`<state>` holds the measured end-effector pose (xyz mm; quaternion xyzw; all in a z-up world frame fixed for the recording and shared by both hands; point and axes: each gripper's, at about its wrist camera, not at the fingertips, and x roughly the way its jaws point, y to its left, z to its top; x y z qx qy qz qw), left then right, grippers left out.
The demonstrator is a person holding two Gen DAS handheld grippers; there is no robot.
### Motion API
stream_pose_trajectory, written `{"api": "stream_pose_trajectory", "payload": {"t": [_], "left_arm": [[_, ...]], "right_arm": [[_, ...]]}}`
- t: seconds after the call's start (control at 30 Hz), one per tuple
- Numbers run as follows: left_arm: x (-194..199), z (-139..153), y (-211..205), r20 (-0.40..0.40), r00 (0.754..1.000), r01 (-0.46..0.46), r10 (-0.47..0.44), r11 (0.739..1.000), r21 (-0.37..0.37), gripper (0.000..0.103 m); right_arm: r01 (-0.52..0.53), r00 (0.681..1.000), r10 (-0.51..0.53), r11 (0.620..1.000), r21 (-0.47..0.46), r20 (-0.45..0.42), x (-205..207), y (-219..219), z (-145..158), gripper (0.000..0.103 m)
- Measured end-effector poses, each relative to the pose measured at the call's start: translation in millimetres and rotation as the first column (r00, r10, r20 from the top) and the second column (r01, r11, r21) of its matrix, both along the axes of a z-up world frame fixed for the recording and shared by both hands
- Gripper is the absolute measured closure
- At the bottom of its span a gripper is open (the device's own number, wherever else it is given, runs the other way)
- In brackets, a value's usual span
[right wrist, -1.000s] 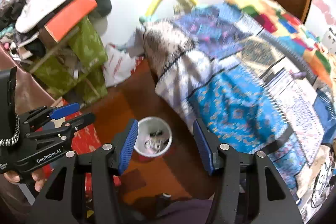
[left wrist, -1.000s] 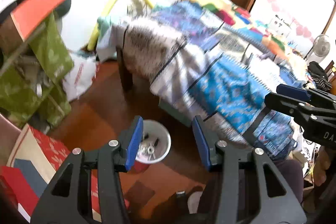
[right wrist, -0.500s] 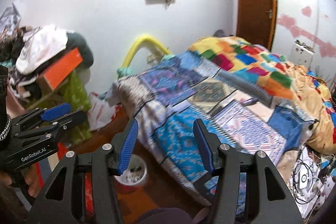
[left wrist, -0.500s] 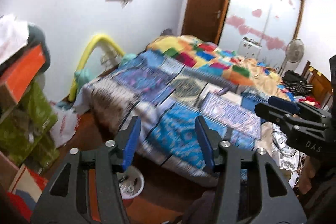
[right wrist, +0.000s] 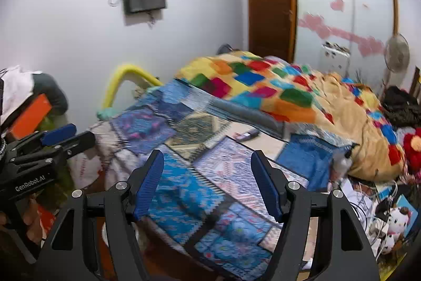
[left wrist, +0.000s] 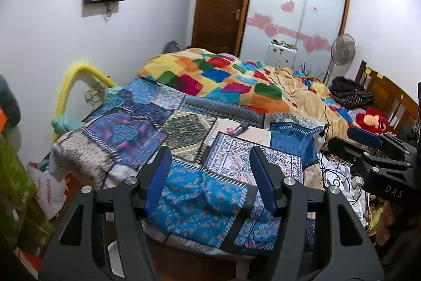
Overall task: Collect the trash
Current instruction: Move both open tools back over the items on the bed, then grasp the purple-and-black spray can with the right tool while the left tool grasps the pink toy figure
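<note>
My left gripper (left wrist: 210,171) hangs over the foot of a bed (left wrist: 184,191), its blue-padded jaws opening with nothing between them. My right gripper (right wrist: 208,175) is held alongside, jaws also opening and empty. Each appears from the side in the other's view: the right gripper (left wrist: 342,137) and the left gripper (right wrist: 83,132). A small dark elongated object (left wrist: 240,128) (right wrist: 247,134) lies on a white sheet further up the bed. The white rim of a bin (left wrist: 115,254) on the floor peeks out beneath my left fingers.
A colourful patchwork quilt (left wrist: 223,80) covers the far half of the bed. Cables and papers (left wrist: 339,175) clutter its right edge, beside a red plush toy (left wrist: 373,121). Green bags and boxes (left wrist: 15,188) stand at the left; a fan (left wrist: 342,50) and wardrobe are behind.
Both grippers rose and tilted up from the bin on the floor towards the bed. The bin slid to the bottom edge of the views. Both pairs of jaws stand wider apart.
</note>
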<state>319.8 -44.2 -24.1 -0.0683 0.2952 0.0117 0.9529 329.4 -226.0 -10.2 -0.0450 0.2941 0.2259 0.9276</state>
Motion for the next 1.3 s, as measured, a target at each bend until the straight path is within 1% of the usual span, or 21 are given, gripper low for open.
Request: {"api": "stream_pose_trajectory", "payload": {"t": [0.23,0.43,0.53,0.63,0.87,1.0,1.13,1.3], "left_arm": [[72,-35,-15,-0.076,0.996,0.051,-0.053,0.998,-0.025,0.042],[126,-74,-20,-0.126,0.989,0.075,-0.078,0.997,-0.030,0.042],[153,-96,-23,-0.155,0.984,0.085,-0.088,0.996,-0.026,0.042],[174,-113,-24,-0.173,0.981,0.088,-0.090,0.996,-0.018,0.042],[222,-160,-22,-0.224,0.970,0.091,-0.095,0.995,-0.028,0.042],[246,-184,-21,-0.242,0.966,0.087,-0.089,0.996,-0.020,0.042],[268,-201,-19,-0.258,0.963,0.074,-0.074,0.997,-0.010,0.042],[284,-212,-13,-0.257,0.965,0.046,-0.046,0.999,-0.005,0.042]], "right_arm": [[0.102,0.993,-0.103,0.995,-0.009,-0.064,53,-32,-27,0.038],[0.174,0.970,-0.171,0.985,0.000,-0.170,109,-45,-67,0.038],[0.193,0.960,-0.193,0.981,-0.021,-0.203,135,-41,-85,0.038],[0.199,0.951,-0.198,0.980,-0.018,-0.239,157,-38,-101,0.038],[0.199,0.920,-0.177,0.980,0.027,-0.350,212,-31,-145,0.038],[0.241,0.900,-0.201,0.969,0.058,-0.386,240,-27,-163,0.038],[0.267,0.881,-0.209,0.960,0.081,-0.425,267,-18,-179,0.038],[0.309,0.849,-0.233,0.947,0.087,-0.474,300,-4,-196,0.038]]}}
